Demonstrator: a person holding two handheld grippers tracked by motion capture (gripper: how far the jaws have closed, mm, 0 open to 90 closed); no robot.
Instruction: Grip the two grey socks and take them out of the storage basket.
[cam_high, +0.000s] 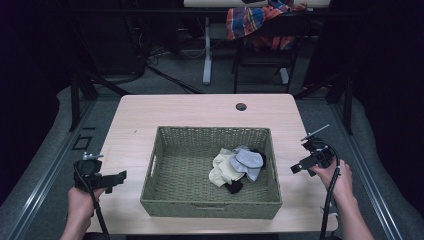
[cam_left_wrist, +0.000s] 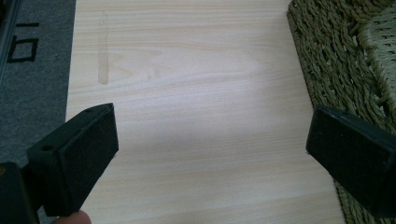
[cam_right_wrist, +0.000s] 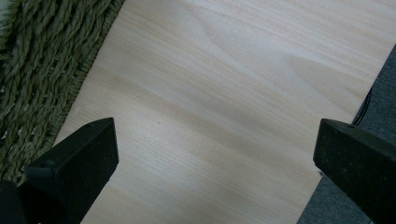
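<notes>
A green woven basket (cam_high: 165, 192) sits in the middle of my tabletop (cam_high: 200, 112), and everything loose is inside it: a small heap of cloth pieces toward its right half. I can make out a cream piece (cam_high: 223, 170), a pale blue-grey piece (cam_high: 248, 161) lying partly over it, and a black piece (cam_high: 233, 187) poking out at the near edge of the heap, with more black at the far right of the pile. The rest of the basket floor is bare weave.

My left claw (cam_high: 119, 178) rests at the left of the basket, near the tabletop's near-left corner, and my right claw (cam_high: 296, 168) sits at the basket's right side, pointing inward toward it. Both are apart from the basket and hold nothing.

From the left claw's own camera I see what the high view cannot settle: my left claw (cam_left_wrist: 210, 149) has its jaws spread wide, with bare pale wood between them, the basket's woven wall (cam_left_wrist: 336, 65) along the right edge and grey carpet (cam_left_wrist: 32, 93) off the tabletop's edge at the left. From the right claw's camera my right claw (cam_right_wrist: 215, 154) is likewise spread wide over bare wood, basket wall at the upper left, carpet at the lower right.

The high view alone takes in the room beyond: a round hole (cam_high: 241, 106) in the tabletop's far edge and a plaid cloth (cam_high: 255, 20) draped over a chair behind.
</notes>
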